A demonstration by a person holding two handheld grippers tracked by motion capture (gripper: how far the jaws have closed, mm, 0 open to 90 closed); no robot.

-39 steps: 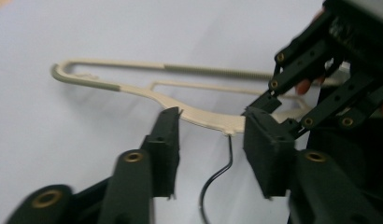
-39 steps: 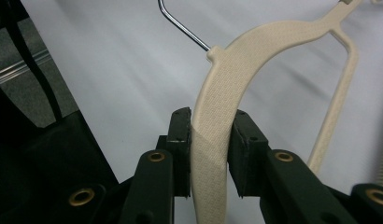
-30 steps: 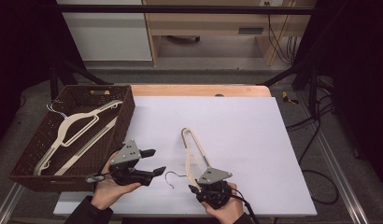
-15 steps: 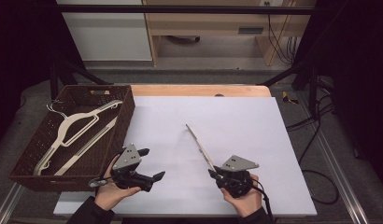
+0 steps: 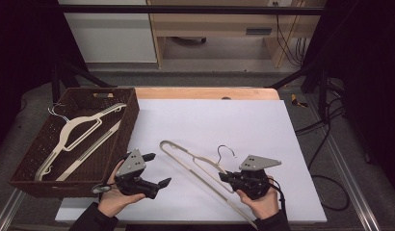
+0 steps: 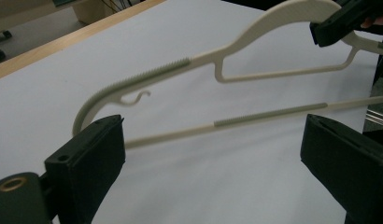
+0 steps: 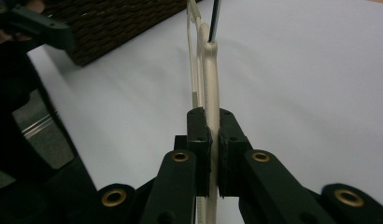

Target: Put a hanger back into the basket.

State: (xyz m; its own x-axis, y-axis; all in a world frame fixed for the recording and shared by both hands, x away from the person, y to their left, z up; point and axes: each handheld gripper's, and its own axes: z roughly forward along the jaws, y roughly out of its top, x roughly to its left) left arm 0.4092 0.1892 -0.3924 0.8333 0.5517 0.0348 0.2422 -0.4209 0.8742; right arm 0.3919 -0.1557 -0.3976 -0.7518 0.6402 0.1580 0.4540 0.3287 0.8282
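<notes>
A cream plastic hanger [image 5: 195, 166] with a dark wire hook is held over the white table top [image 5: 210, 120]. My right gripper [image 5: 223, 177] is shut on it near the hook; its jaws have just been closing on it. In the right gripper view the pads [image 7: 199, 140] squeeze the hanger [image 7: 210, 84] edge-on. My left gripper [image 5: 157, 169] stands open at the front left. Its jaws have just been opening and nothing is between them. In the left gripper view [image 6: 213, 140] the hanger [image 6: 157, 74] lies just beyond the tips, with the right gripper [image 6: 339, 18] on its far end.
A brown wicker basket [image 5: 133, 110] stands at the table's left edge with cream hangers [image 5: 75, 130] lying in it. A wooden strip [image 5: 205, 93] runs along the table's far edge. Cables [image 5: 325, 130] hang off the right side.
The right hand has moved right and a little up with the hanger, which has swung round to stretch out toward the left gripper. The left gripper's jaws stand wider.
</notes>
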